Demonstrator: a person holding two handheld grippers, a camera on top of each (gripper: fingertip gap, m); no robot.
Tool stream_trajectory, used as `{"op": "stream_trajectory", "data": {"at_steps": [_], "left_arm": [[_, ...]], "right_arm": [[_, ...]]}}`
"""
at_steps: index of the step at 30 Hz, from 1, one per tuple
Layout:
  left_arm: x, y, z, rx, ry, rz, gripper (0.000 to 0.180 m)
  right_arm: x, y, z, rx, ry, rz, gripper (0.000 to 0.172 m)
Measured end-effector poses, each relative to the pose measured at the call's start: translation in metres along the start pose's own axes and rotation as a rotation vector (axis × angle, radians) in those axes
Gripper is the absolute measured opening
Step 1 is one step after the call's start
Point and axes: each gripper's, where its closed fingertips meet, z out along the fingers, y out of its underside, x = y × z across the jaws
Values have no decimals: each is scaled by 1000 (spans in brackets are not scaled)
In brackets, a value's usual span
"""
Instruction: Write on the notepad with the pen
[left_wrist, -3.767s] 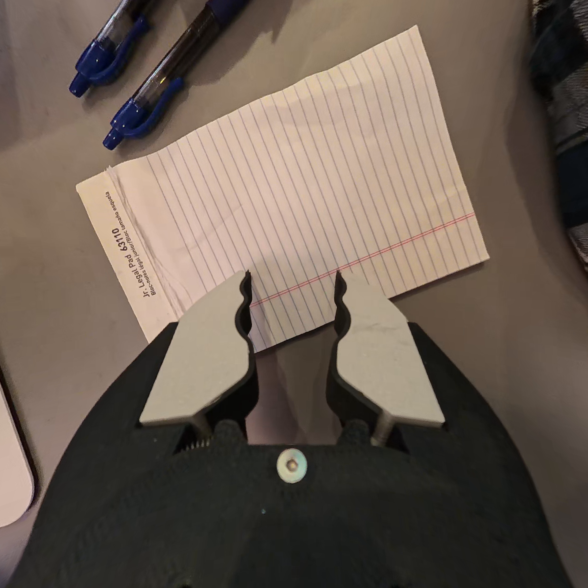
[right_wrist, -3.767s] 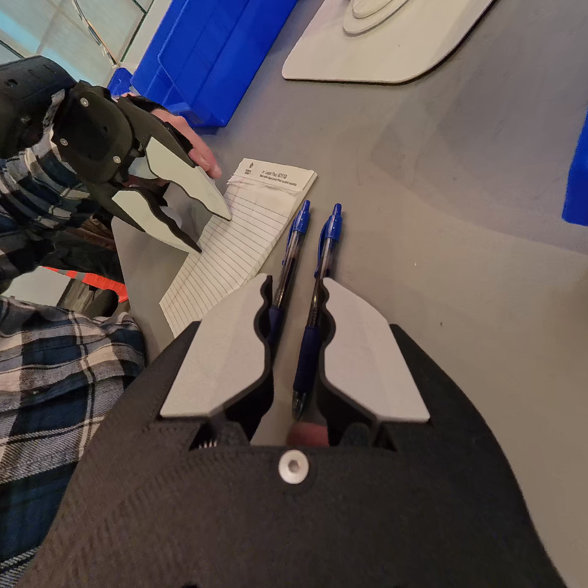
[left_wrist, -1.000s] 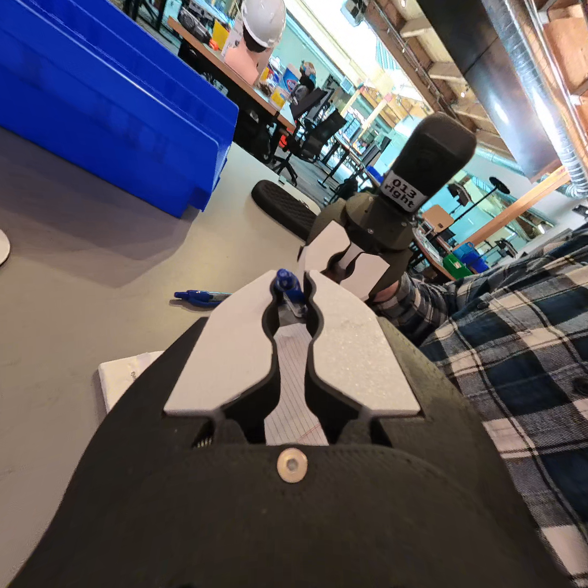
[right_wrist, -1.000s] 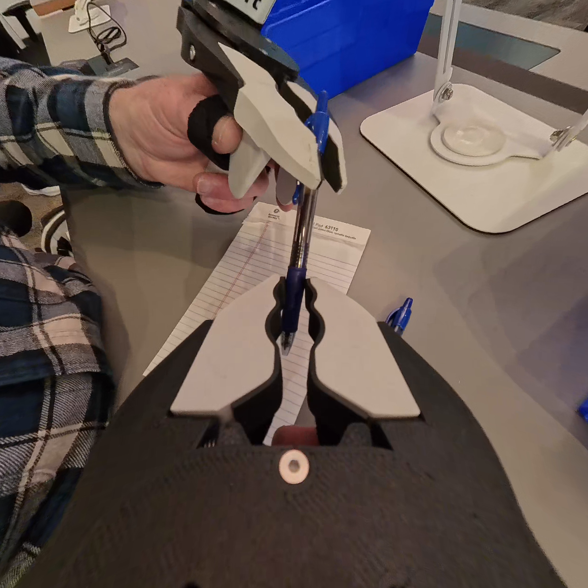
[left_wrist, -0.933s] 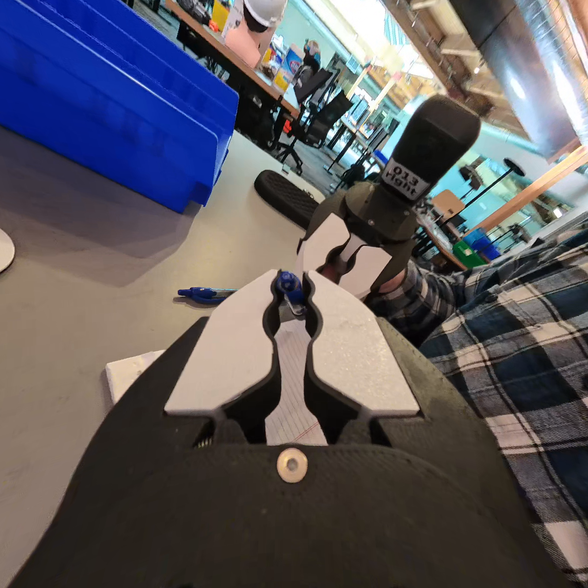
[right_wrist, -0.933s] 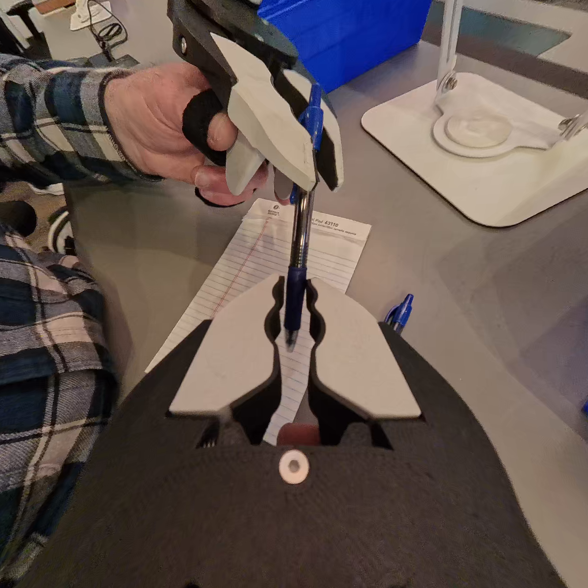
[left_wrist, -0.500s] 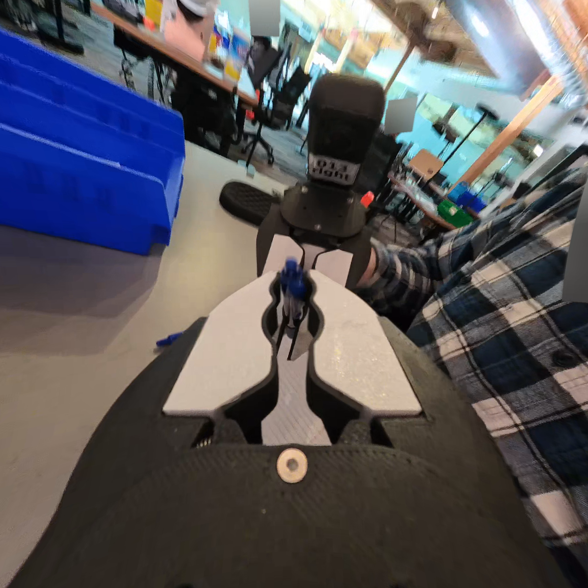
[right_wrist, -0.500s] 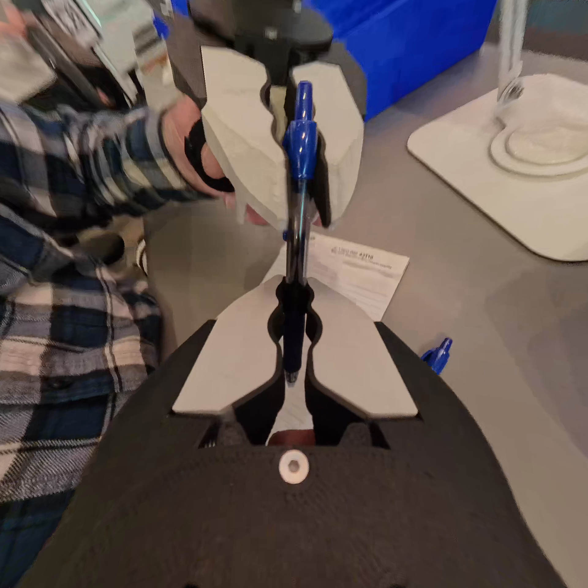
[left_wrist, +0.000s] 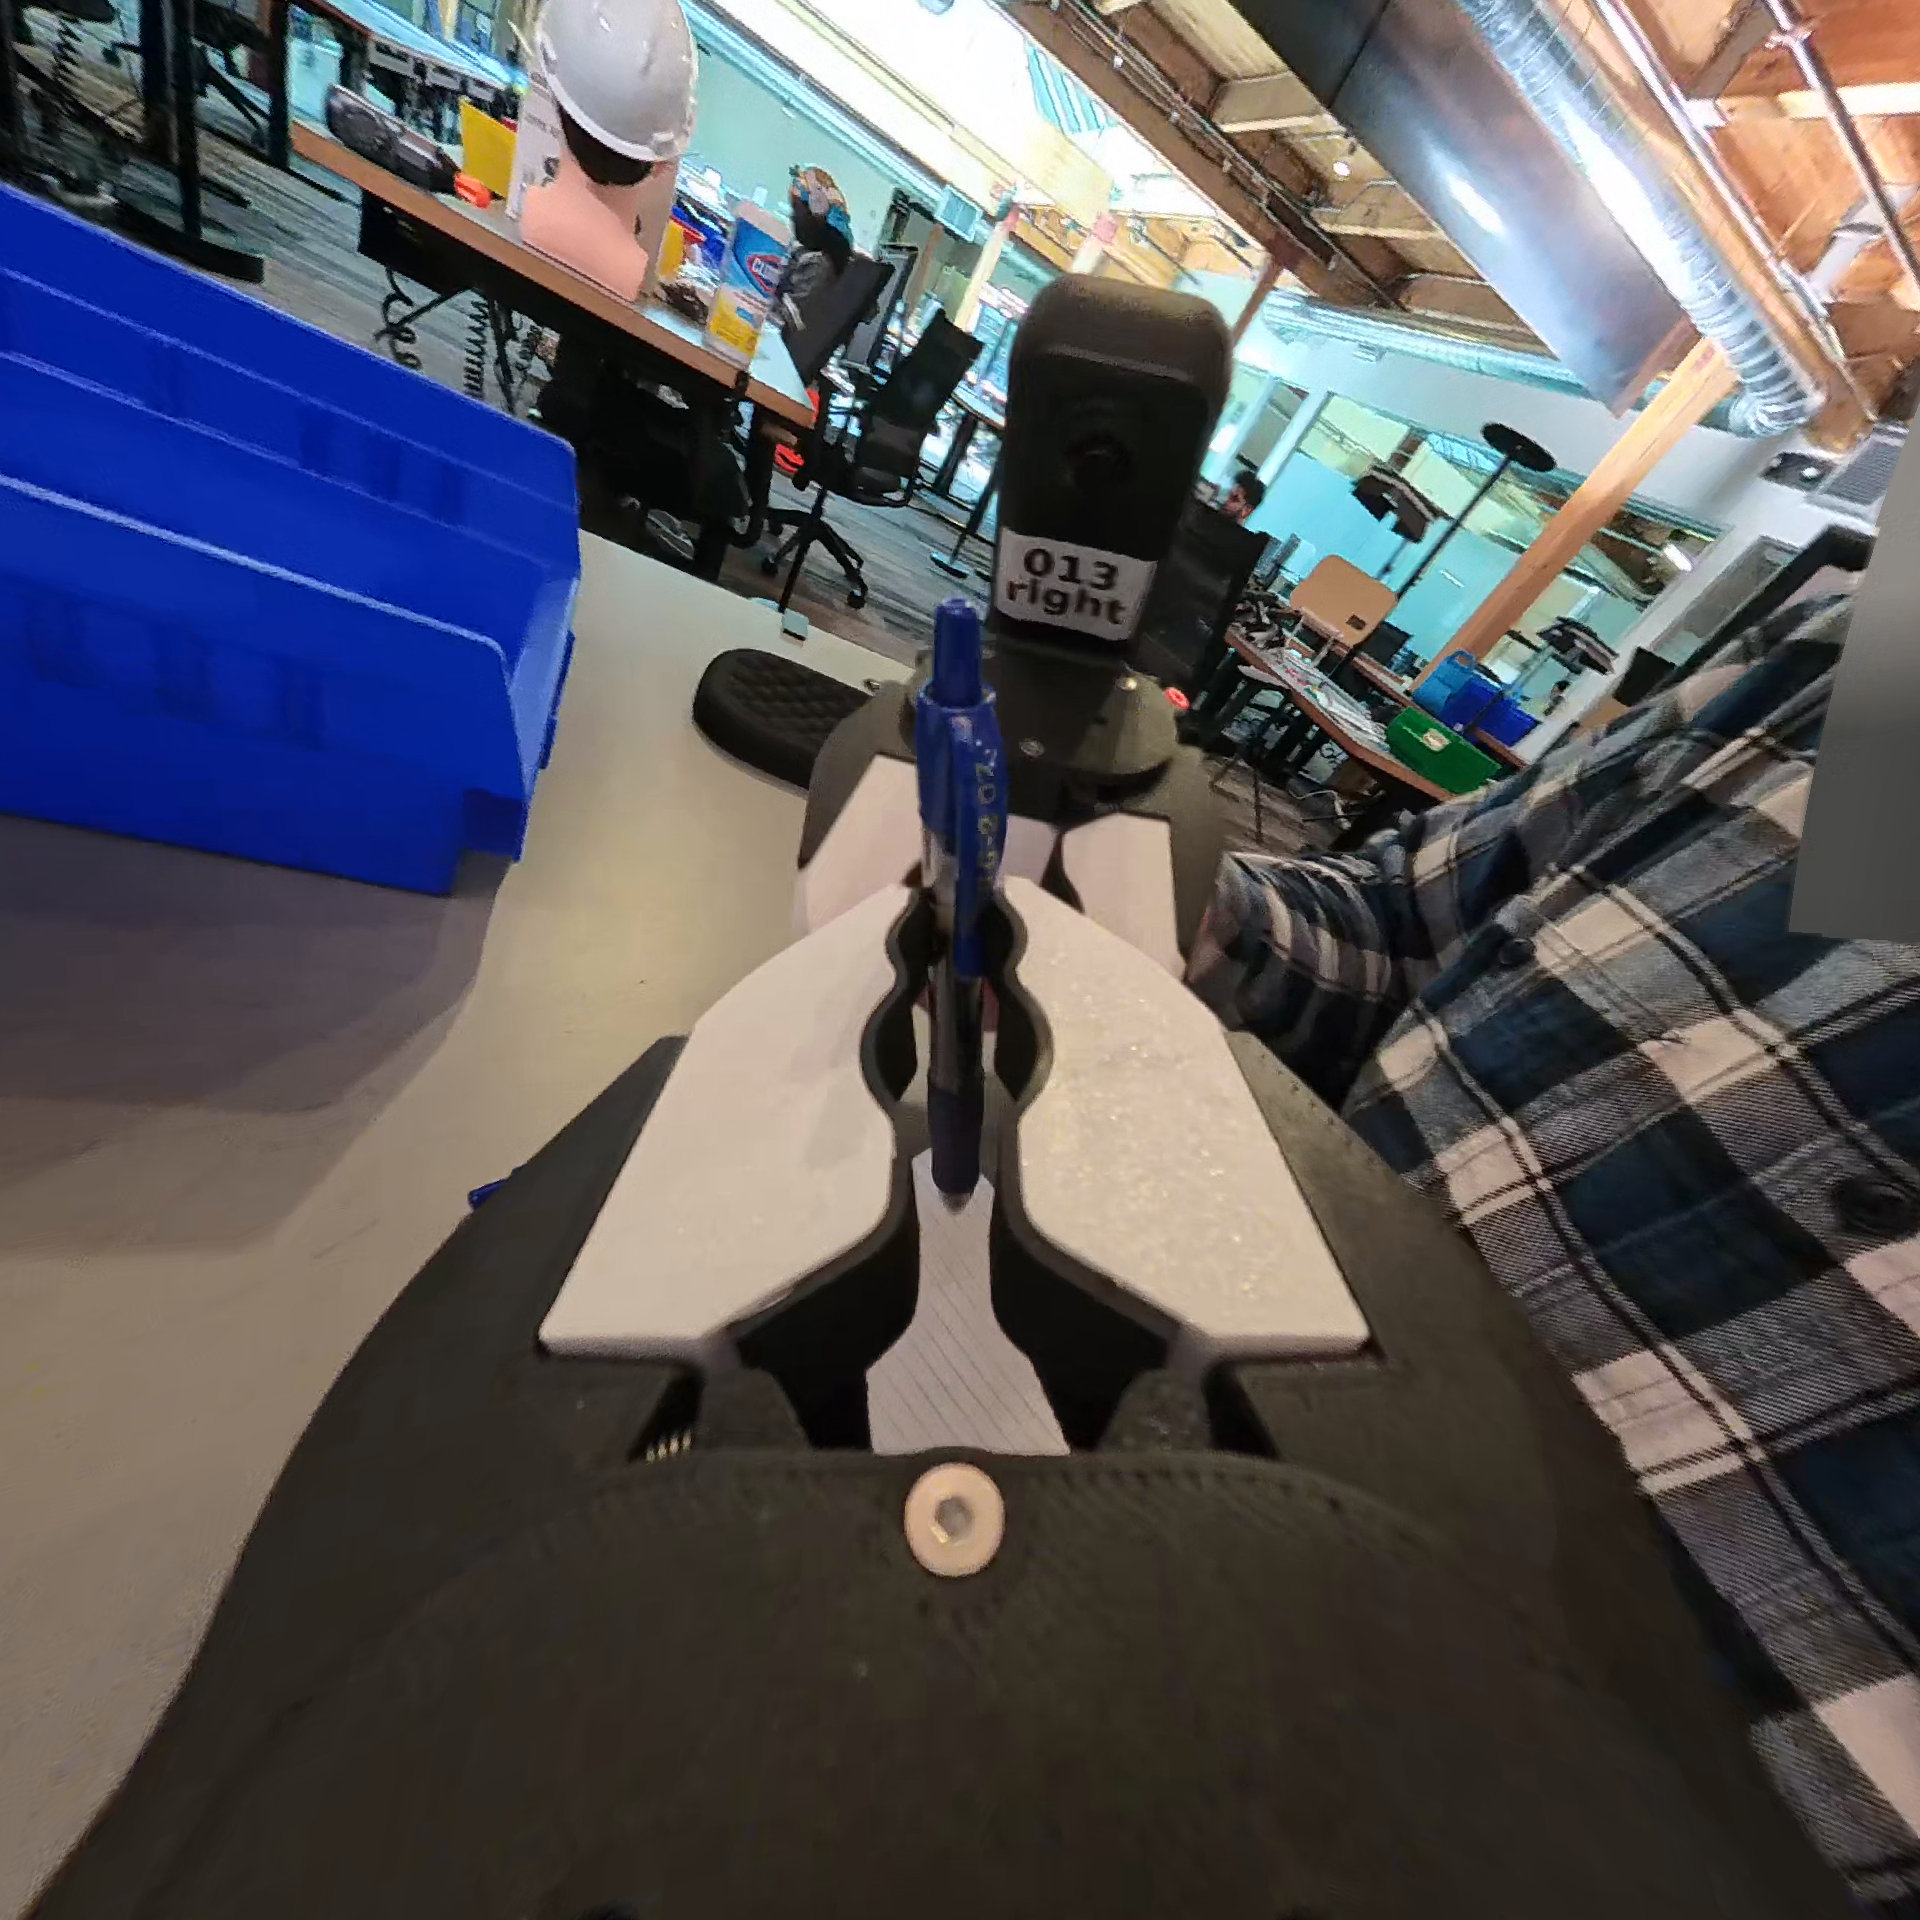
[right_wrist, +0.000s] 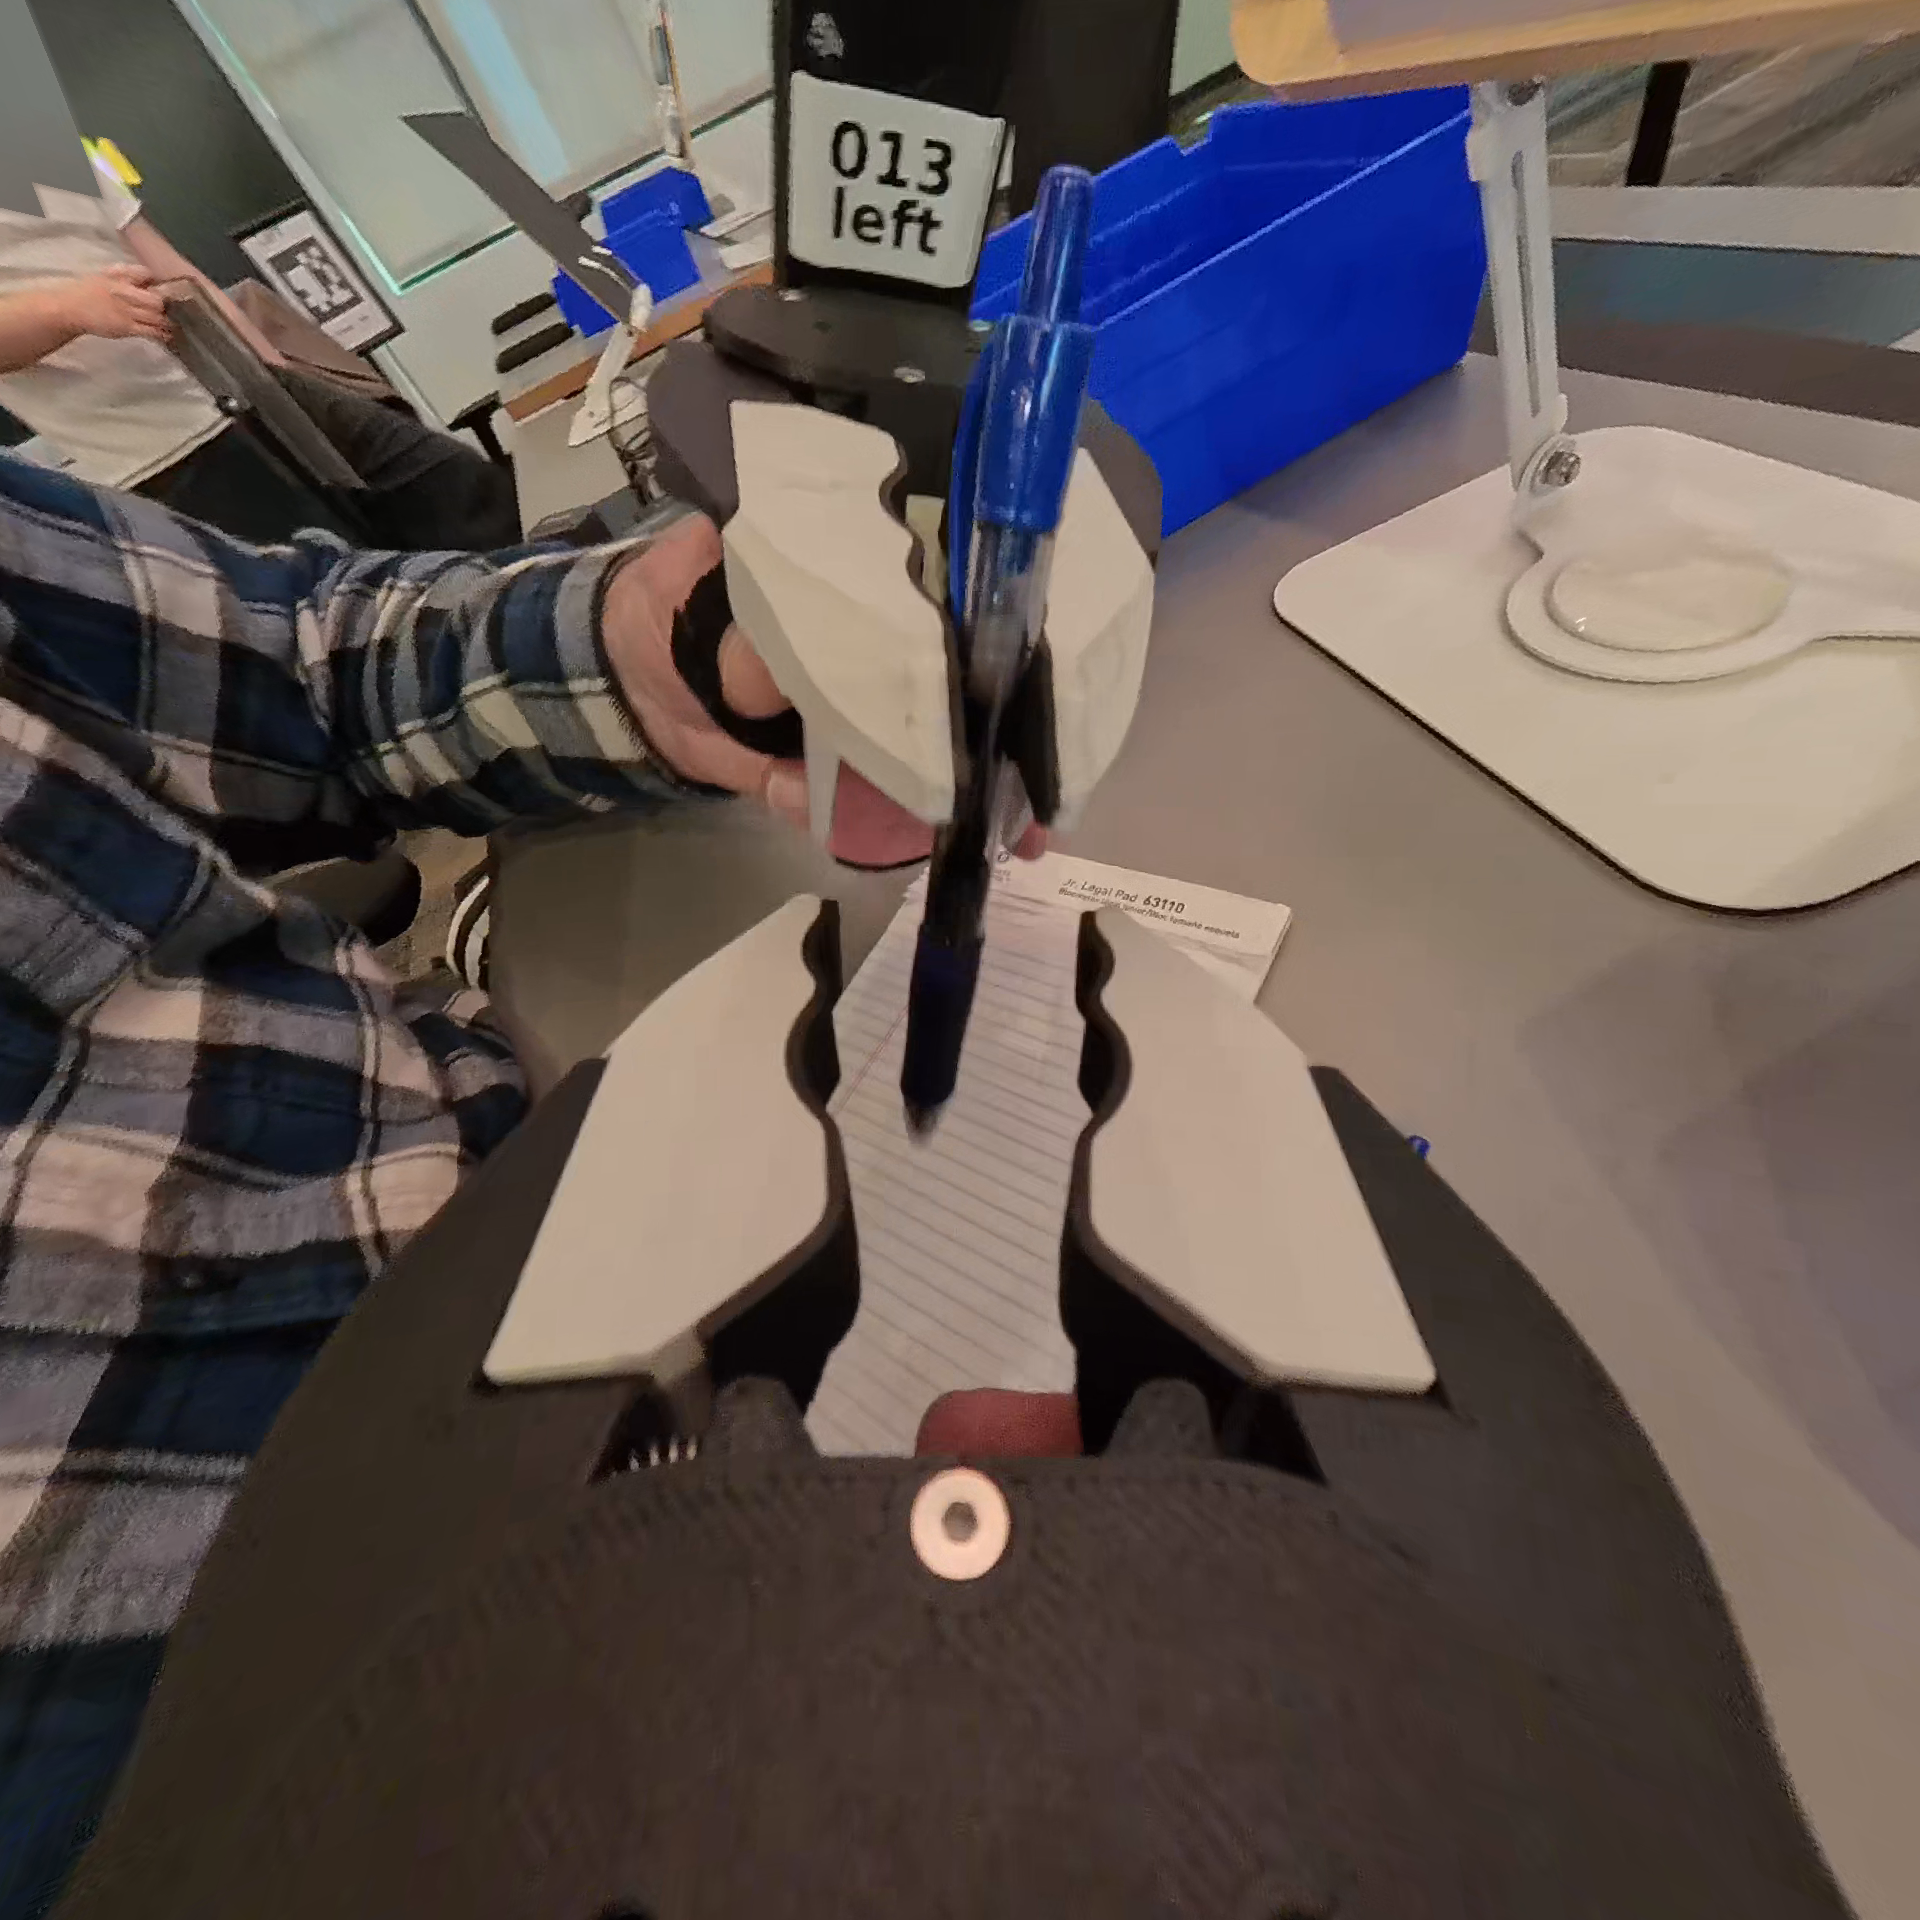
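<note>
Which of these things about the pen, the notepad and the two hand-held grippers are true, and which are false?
1. The left hand-held gripper is clamped on the blue pen. True.
2. The right hand-held gripper is squeezing the pen. False: its fingers stand apart, with a gap on each side of the pen.
3. The pen's tip points down over the lined notepad. True.
4. The notepad lies inside the blue bin. False: it lies flat on the grey table.
5. The person's sleeve is plain red. False: it is blue and white plaid.
</note>
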Motion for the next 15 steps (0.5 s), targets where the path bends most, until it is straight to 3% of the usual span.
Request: {"op": "stream_trajectory", "data": {"at_steps": [5,8,15], "left_arm": [[14,2,-1,-67,127,17,10],[14,3,4,-94,134,39,10],[19,3,10,-106,149,108,10]], "right_arm": [[-3,-51,-33,226,-135,37,48],[-8,-72,-30,285,-209,51,43],[-18,-72,-4,280,-292,59,23]]}}
